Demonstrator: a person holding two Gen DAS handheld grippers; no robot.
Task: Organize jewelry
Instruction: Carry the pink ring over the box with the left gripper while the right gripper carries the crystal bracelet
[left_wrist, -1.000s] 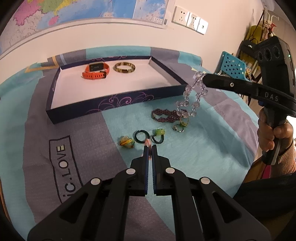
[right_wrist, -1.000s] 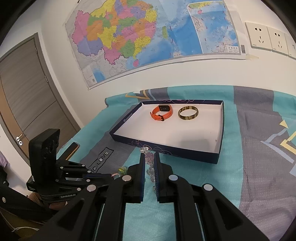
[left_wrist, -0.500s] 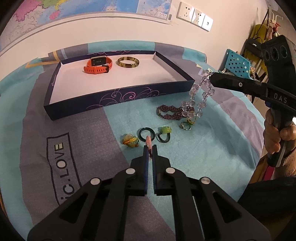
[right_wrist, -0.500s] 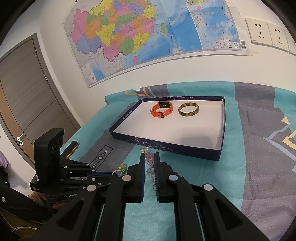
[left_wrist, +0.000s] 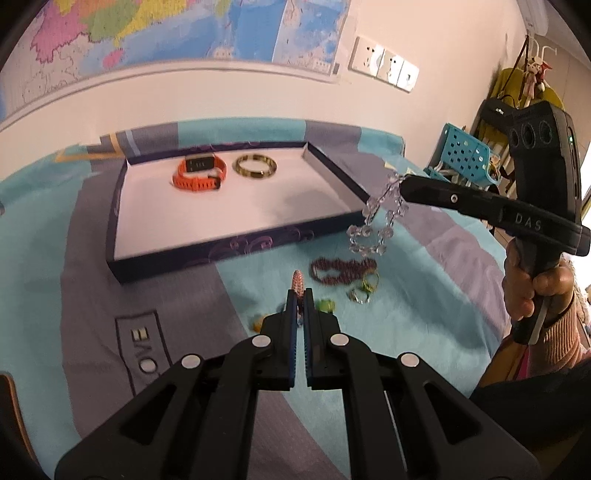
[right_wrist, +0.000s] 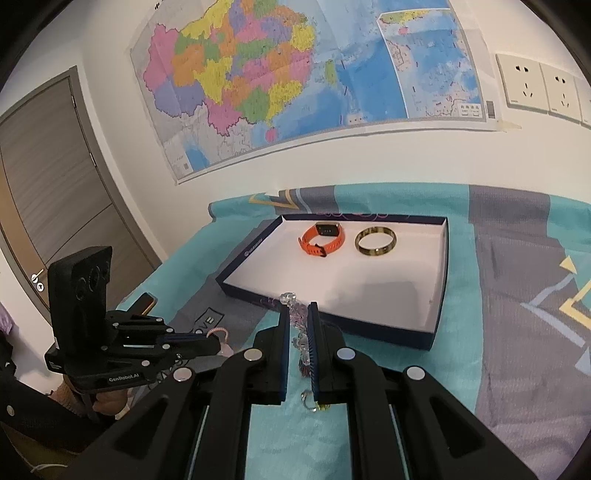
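Observation:
A dark blue tray (left_wrist: 236, 247) with a white floor holds an orange watch band (left_wrist: 199, 173) and a gold bangle (left_wrist: 256, 167). My left gripper (left_wrist: 300, 293) is shut on a pink braided band (left_wrist: 297, 282), held above the bedspread in front of the tray. My right gripper (right_wrist: 298, 310) is shut on a clear crystal bead bracelet (left_wrist: 380, 218), which hangs near the tray's front right corner. A purple beaded bracelet (left_wrist: 341, 269), rings (left_wrist: 364, 290) and small green hair ties (left_wrist: 325, 304) lie on the spread.
The tray (right_wrist: 439, 317) sits on a teal and grey bedspread (right_wrist: 517, 332) against a wall with a map. A blue perforated basket (left_wrist: 465, 155) stands off the right edge. A door (right_wrist: 44, 206) is at the left.
Both grippers have risen. The left has lifted the pink band off the spread toward the tray. The right has carried the crystal bracelet up and toward the tray's corner.

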